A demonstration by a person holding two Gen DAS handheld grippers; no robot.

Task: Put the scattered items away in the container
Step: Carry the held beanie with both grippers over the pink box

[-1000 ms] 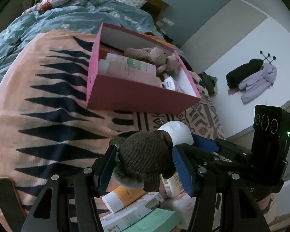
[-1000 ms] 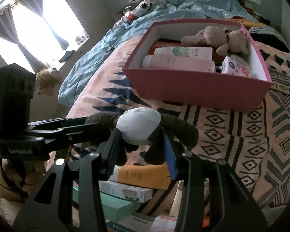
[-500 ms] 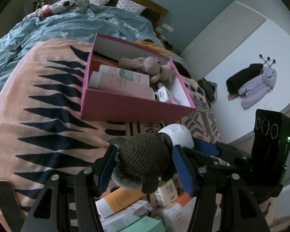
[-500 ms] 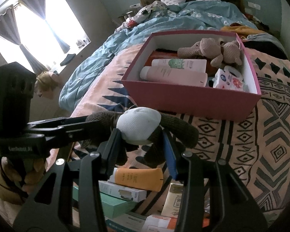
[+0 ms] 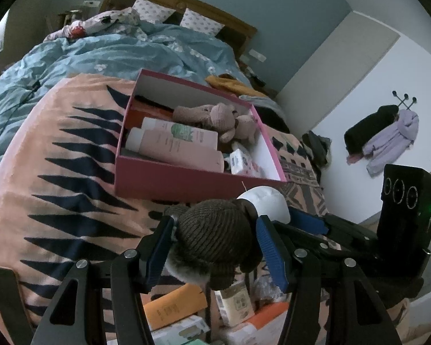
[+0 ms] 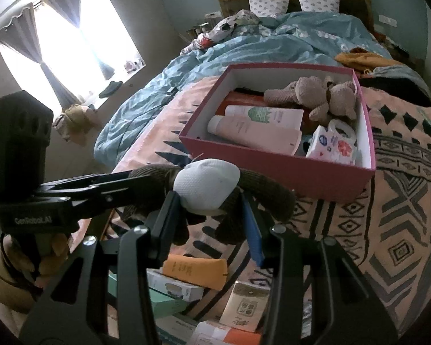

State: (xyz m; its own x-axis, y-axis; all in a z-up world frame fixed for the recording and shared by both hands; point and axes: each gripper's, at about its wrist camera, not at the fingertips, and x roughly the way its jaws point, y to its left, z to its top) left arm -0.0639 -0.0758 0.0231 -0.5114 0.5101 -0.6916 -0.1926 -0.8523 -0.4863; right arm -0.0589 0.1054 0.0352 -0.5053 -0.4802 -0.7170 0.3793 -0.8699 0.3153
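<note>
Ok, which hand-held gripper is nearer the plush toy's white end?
Right. The right hand-held gripper is clamped on the white end itself. The left hand-held gripper grips the toy's brown knitted part right beside it.

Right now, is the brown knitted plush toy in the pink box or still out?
Out. The brown knitted plush toy is held by both the left gripper and right gripper, short of the pink box.

Dim bluish room, blown-out window (image 6: 63, 49) glare at left, fisheye-bent dark edges, sharp focus
</note>
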